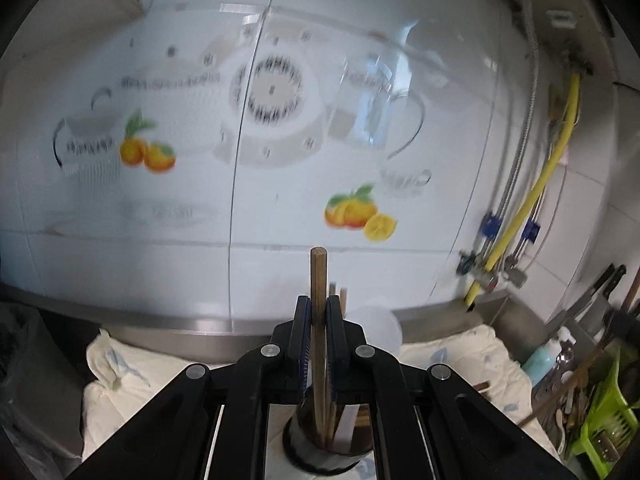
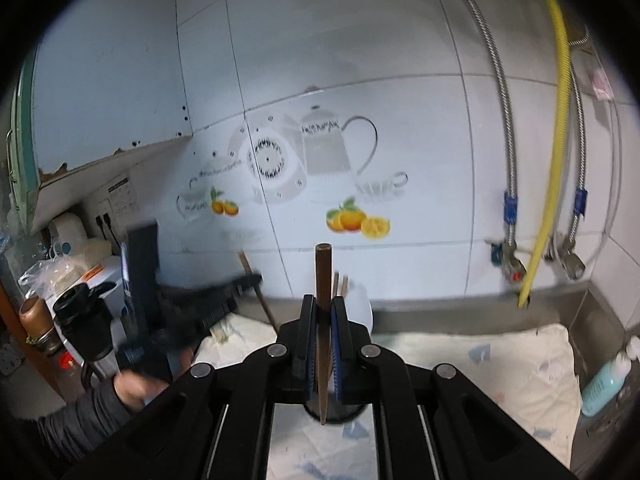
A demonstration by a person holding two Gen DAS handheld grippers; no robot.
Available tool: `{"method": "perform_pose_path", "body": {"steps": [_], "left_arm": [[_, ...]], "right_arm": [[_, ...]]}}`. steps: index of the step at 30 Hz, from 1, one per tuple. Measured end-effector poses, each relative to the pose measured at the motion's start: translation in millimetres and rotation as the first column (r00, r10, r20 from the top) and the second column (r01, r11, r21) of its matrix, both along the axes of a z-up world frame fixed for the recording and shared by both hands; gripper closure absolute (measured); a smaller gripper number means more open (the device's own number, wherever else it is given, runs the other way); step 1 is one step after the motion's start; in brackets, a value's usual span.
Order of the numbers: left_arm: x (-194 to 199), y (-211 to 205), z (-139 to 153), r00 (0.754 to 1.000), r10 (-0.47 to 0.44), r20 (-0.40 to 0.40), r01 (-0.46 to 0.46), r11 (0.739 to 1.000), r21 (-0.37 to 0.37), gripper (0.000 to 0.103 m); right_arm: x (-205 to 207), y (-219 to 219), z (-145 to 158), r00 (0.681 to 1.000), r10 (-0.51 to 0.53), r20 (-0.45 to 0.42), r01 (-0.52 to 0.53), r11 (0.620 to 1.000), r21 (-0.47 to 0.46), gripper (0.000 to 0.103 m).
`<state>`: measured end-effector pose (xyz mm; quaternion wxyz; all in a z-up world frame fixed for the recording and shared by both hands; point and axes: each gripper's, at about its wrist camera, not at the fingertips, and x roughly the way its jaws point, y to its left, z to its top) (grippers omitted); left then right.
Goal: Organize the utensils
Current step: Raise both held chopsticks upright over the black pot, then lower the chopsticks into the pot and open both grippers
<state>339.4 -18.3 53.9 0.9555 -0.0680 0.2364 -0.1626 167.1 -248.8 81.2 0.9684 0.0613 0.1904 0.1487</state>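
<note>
Above the cloth (image 2: 480, 360), each hand-held gripper (image 1: 319, 312) (image 2: 323, 312) clamps one upright chopstick (image 1: 319, 280) (image 2: 322, 272).

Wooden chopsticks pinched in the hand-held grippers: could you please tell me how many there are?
2. One light brown wooden chopstick stands upright in the left hand-held gripper; one dark brown wooden chopstick is clamped in the right hand-held gripper. Others lower in the jaws may be hidden.

Black tongs (image 2: 323, 344), blue pads (image 2: 339, 352), grey sleeve (image 2: 80, 416)
</note>
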Motion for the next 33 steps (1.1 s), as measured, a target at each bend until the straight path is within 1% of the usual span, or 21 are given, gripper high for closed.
{"method": "perform_pose_path", "body": {"steps": [3, 10, 13, 17, 18, 24, 28, 30, 31, 32, 33], "left_arm": [[10, 4, -15, 0.999, 0.003, -0.045, -0.003, 1.0, 0.0, 0.096], [18, 6, -34, 0.995, -0.013, -0.096, 0.014, 1.0, 0.011, 0.096], [18, 6, -39, 0.994, -0.014, -0.109, 0.016, 1.0, 0.019, 0.096], [19, 5, -43, 0.991, -0.025, -0.13, 0.027, 0.999, 0.017, 0.095], [20, 5, -45, 0.99, -0.03, -0.137, 0.032, 0.999, 0.016, 0.095], [21, 7, -44, 0.986, -0.036, -0.162, 0.036, 0.999, -0.002, 0.094], [20, 8, -41, 0.985, -0.035, -0.17, 0.033, 0.999, -0.012, 0.093], [18, 8, -40, 0.985, -0.029, -0.169, 0.028, 1.0, -0.008, 0.09], [17, 9, -39, 0.986, -0.028, -0.166, 0.027, 1.0, -0.008, 0.085], [15, 9, -37, 0.987, -0.025, -0.162, 0.025, 1.0, -0.007, 0.073], [12, 9, -35, 0.988, -0.018, -0.154, 0.017, 1.0, -0.005, 0.067]], "right_arm": [[15, 9, 1, 1.0, -0.011, 0.011, 0.011, 1.0, -0.007, 0.094], [43, 26, -11, 0.999, -0.032, 0.01, 0.032, 0.999, -0.016, 0.094], [54, 30, -21, 0.999, -0.035, -0.015, 0.035, 0.999, -0.017, 0.094], [61, 39, -35, 0.998, -0.06, -0.029, 0.056, 0.993, -0.102, 0.094], [64, 41, -40, 0.997, -0.058, -0.045, 0.052, 0.992, -0.116, 0.094], [76, 38, -60, 0.99, -0.044, -0.133, 0.03, 0.994, -0.108, 0.094], [76, 36, -63, 0.987, -0.033, -0.156, 0.019, 0.996, -0.09, 0.094], [75, 35, -63, 0.988, -0.037, -0.151, 0.024, 0.996, -0.091, 0.094], [74, 35, -62, 0.988, -0.035, -0.151, 0.021, 0.996, -0.09, 0.093], [73, 35, -62, 0.988, -0.041, -0.147, 0.028, 0.995, -0.093, 0.093], [72, 34, -61, 0.989, -0.044, -0.144, 0.031, 0.995, -0.094, 0.092]]}}
